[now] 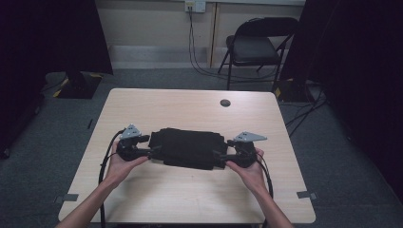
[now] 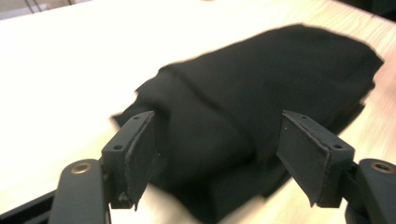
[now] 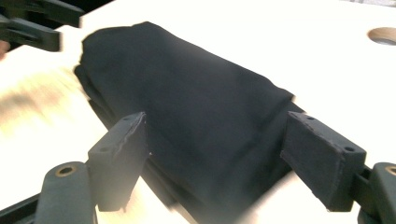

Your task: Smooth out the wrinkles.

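Observation:
A black folded cloth (image 1: 187,147) lies flat in the middle of the light wooden table (image 1: 190,199). My left gripper (image 1: 153,151) is at the cloth's left end and my right gripper (image 1: 219,156) at its right end, each held in one hand. In the left gripper view the jaws of the left gripper (image 2: 215,154) stand wide apart over the near end of the cloth (image 2: 261,93), not pressing it. The right gripper (image 3: 215,158) is likewise open, with the cloth (image 3: 196,107) between and beyond its jaws. The left gripper (image 3: 32,23) shows at the cloth's far end.
A round cable hole (image 1: 225,102) sits near the table's far edge. Behind the table stands a black folding chair (image 1: 256,45), with cables on the floor and dark curtains on both sides. Bare tabletop surrounds the cloth.

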Demonstrator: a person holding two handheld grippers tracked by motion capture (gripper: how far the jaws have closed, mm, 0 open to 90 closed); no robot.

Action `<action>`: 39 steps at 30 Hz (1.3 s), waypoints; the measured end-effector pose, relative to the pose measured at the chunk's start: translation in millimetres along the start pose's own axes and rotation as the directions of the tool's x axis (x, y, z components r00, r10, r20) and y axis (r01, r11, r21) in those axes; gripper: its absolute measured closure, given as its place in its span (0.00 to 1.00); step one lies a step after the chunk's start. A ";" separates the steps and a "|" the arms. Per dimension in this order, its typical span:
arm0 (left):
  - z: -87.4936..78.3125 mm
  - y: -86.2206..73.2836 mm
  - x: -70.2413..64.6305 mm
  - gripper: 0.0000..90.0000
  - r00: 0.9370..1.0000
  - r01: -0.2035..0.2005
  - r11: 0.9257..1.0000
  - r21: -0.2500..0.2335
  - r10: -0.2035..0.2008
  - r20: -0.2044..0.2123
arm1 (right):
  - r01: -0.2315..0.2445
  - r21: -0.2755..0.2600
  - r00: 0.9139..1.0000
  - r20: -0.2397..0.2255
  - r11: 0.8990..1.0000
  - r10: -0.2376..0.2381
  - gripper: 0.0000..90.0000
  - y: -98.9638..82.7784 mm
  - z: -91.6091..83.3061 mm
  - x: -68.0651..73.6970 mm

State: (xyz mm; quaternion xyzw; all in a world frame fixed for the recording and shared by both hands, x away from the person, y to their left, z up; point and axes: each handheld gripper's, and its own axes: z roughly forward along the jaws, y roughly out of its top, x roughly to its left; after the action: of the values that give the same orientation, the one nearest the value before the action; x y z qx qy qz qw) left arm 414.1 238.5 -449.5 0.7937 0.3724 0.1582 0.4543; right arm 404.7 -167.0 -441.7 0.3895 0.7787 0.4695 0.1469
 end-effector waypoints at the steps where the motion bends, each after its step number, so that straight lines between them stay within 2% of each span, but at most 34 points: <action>1: -4.7 -2.5 0.9 0.30 1.000 -0.005 1.000 0.010 0.005 -0.005 | -0.005 0.004 1.000 0.010 1.000 0.005 0.23 -1.9 -3.7 -2.1; 3: -13.6 -8.3 1.8 0.30 1.000 -0.014 1.000 0.022 0.014 -0.021 | -0.017 0.002 0.999 0.029 1.000 0.016 0.22 -6.4 -12.5 -6.2; 7: -29.0 -19.2 4.5 0.29 1.000 0.003 0.999 0.051 -0.001 -0.025 | -0.040 -0.016 0.997 0.072 0.999 0.041 0.20 -12.9 -33.4 -13.8; 9: -35.4 -25.3 6.2 0.29 0.999 0.005 0.997 0.079 -0.002 -0.035 | -0.052 -0.027 0.995 0.088 0.998 0.054 0.20 -16.5 -44.1 -17.3; 11: -40.5 -32.2 10.2 0.29 0.999 -0.007 0.993 0.119 0.013 -0.047 | -0.058 -0.023 0.992 0.108 0.998 0.060 0.20 -21.5 -52.4 -21.2; 12: -43.2 -36.4 12.8 0.29 0.998 0.002 0.993 0.120 0.006 -0.064 | -0.065 -0.019 0.991 0.119 0.998 0.066 0.20 -24.7 -56.0 -23.1; 13: -46.7 -43.9 19.2 0.29 0.996 0.041 0.991 0.125 -0.031 -0.082 | -0.071 -0.017 0.989 0.130 0.997 0.073 0.20 -28.2 -59.0 -25.3; 14: -46.7 -43.9 19.2 0.30 0.996 0.041 0.991 0.125 -0.031 -0.082 | -0.071 -0.017 0.989 0.130 0.997 0.073 0.20 -28.2 -59.0 -25.3; 16: -48.2 -47.5 23.6 0.30 0.993 0.065 0.986 0.154 -0.049 -0.108 | -0.091 -0.001 0.984 0.152 0.996 0.090 0.20 -39.0 -65.1 -32.0; 19: -50.0 -54.6 29.4 0.30 0.990 0.084 0.984 0.159 -0.065 -0.124 | -0.114 0.022 0.978 0.177 0.993 0.108 0.20 -51.9 -70.6 -38.9; 23: -46.6 -61.9 32.6 0.30 0.990 0.067 0.977 0.200 -0.040 -0.139 | -0.130 0.051 0.966 0.229 0.990 0.115 0.20 -64.5 -74.5 -51.1; 24: -44.7 -63.7 33.4 0.29 0.991 0.063 0.976 0.208 -0.037 -0.127 | -0.154 0.054 0.962 0.238 0.987 0.137 0.20 -68.4 -75.0 -56.2; 25: -42.8 -65.5 34.8 0.30 0.993 0.040 0.971 0.235 -0.013 -0.114 | -0.167 0.065 0.959 0.241 0.984 0.147 0.20 -70.7 -74.7 -58.9; 26: -41.7 -66.7 35.1 0.31 0.991 0.035 0.969 0.246 -0.002 -0.133 | -0.167 0.085 0.959 0.246 0.982 0.142 0.19 -73.3 -74.3 -61.2; 27: -41.5 -67.6 35.5 0.32 0.988 0.041 0.968 0.246 -0.002 -0.156 | -0.163 0.100 0.958 0.255 0.982 0.133 0.19 -75.4 -74.0 -62.7; 30: -37.2 -72.3 36.2 0.29 0.987 0.060 0.963 0.263 -0.017 -0.161 | -0.166 0.127 0.951 0.283 0.978 0.125 0.19 -80.0 -73.3 -67.4; 31: -36.0 -74.1 35.8 0.26 0.987 0.048 0.968 0.247 -0.008 -0.162 | -0.164 0.127 0.946 0.300 0.978 0.120 0.20 -81.1 -72.9 -68.3; 34: -30.6 -76.1 34.5 0.20 0.988 0.036 0.976 0.217 -0.002 -0.156 | -0.164 0.150 0.936 0.335 0.975 0.106 0.23 -84.2 -70.1 -68.8; 35: -28.8 -77.4 33.9 0.15 0.989 0.026 0.980 0.200 0.004 -0.151 | -0.163 0.160 0.935 0.339 0.974 0.101 0.22 -85.7 -68.4 -68.5; 37: -27.6 -78.8 32.5 0.15 0.988 0.028 0.983 0.181 0.001 -0.156 | -0.180 0.194 0.936 0.335 0.964 0.107 0.19 -89.8 -62.8 -69.9; 39: -26.9 -80.3 32.3 0.14 0.988 0.021 0.986 0.164 0.004 -0.153 | -0.144 0.202 0.932 0.357 0.969 0.064 0.18 -92.5 -59.5 -67.2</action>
State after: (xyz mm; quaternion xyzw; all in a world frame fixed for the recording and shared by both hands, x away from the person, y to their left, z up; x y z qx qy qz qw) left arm 384.0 303.3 -505.3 0.8124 0.4213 0.1855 0.3579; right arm 369.8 -277.4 -498.4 0.5215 0.7665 0.3090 0.2119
